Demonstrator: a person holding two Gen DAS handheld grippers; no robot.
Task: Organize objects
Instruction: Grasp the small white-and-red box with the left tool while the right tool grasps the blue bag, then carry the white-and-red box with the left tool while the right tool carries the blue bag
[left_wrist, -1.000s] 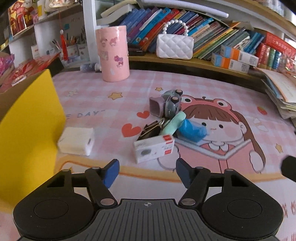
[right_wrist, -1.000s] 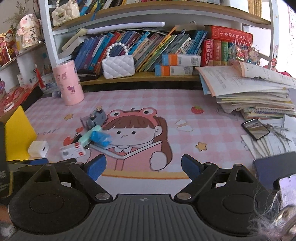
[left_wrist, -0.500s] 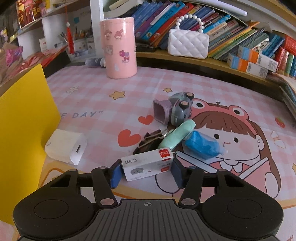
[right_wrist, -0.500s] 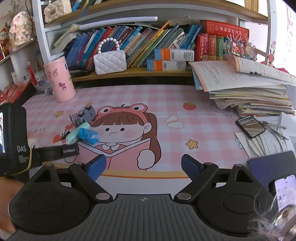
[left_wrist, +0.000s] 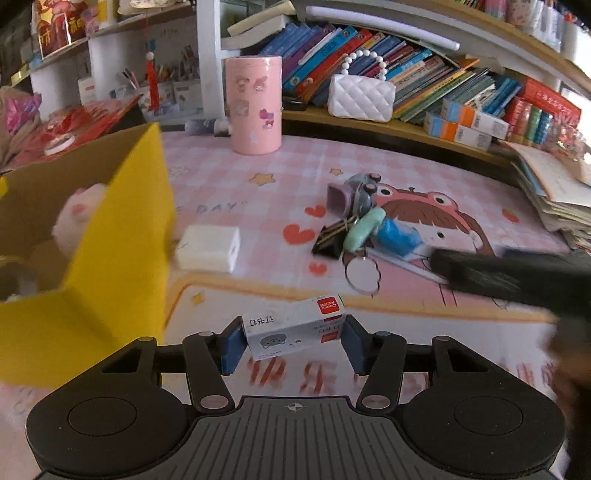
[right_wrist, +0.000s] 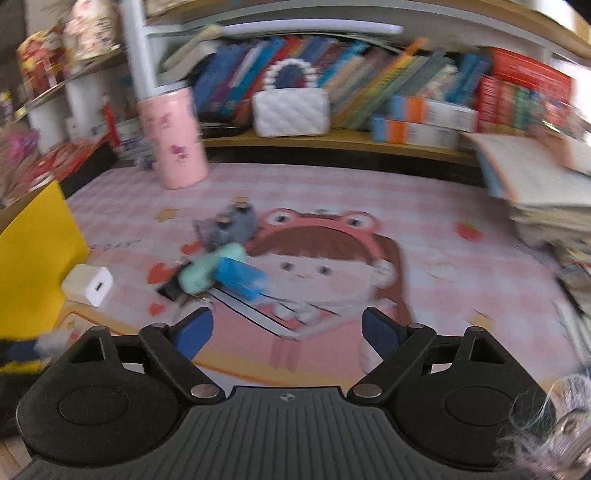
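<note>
The small white staple box (left_wrist: 295, 326) is pinched end to end between the blue pads of the left gripper (left_wrist: 293, 343) and is held clear of the pink mat (left_wrist: 424, 173), with the open yellow box (left_wrist: 122, 236) at about nine o'clock in the left wrist view. A slip is judged the main risk: only the short ends of the carton are gripped, so a thin cardboard wall could buckle or the box could pivot and drop short of the yellow wall. A clip against that wall's near edge is also possible if the box is carried across too low. The right gripper (right_wrist: 286, 332) is empty, its jaws spread wide though just narrowed a little, and it is aimed at the pile at about ten o'clock in its own view; the mint case (right_wrist: 210, 267), blue wrapped item (right_wrist: 240, 277) and black binder clips (left_wrist: 330, 240) lie touching, so neighbours could be dragged or scattered by a broad grasp. The dark arm of that gripper crosses the left view at three o'clock, and a collision between the two tools is conceivable. On the staple box a red label and Chinese characters are seen, the brand too small to be read surely; "DAY" is printed on the mat near the white charger (left_wrist: 208, 248).
</note>
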